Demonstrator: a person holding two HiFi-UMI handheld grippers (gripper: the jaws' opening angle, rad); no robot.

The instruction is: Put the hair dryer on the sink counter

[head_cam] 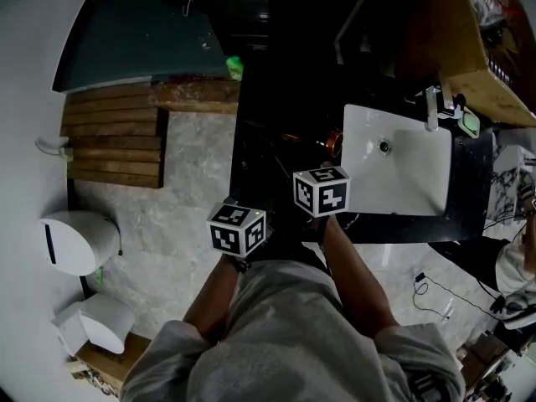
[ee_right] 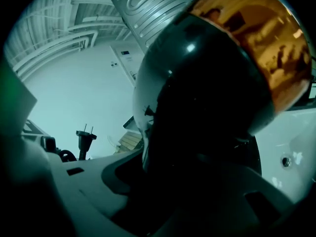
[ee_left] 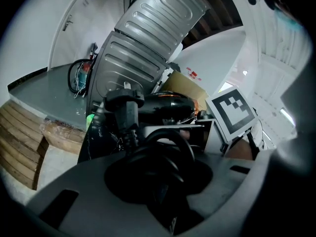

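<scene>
The hair dryer (ee_right: pixel 212 83) is black with a copper-orange end and fills the right gripper view; my right gripper (ee_right: pixel 197 174) is shut on its body. From the head view only its orange end (head_cam: pixel 334 143) shows, just left of the white sink (head_cam: pixel 410 182), ahead of the right gripper (head_cam: pixel 322 189). My left gripper (ee_left: pixel 160 169) is shut on the coiled black cord (ee_left: pixel 165 149), and the plug (ee_left: pixel 126 105) stands up just ahead of it. The left gripper (head_cam: pixel 239 229) is low and left of the right one. The black counter (head_cam: pixel 471 199) frames the sink.
A faucet (head_cam: pixel 431 107) and small items stand at the sink's far end. A ribbed grey metal panel (ee_left: pixel 143 38) rises ahead. A wooden slat mat (head_cam: pixel 113 136) and a white toilet (head_cam: pixel 79 241) are on the left. Cables (head_cam: pixel 435 296) lie on the floor at the right.
</scene>
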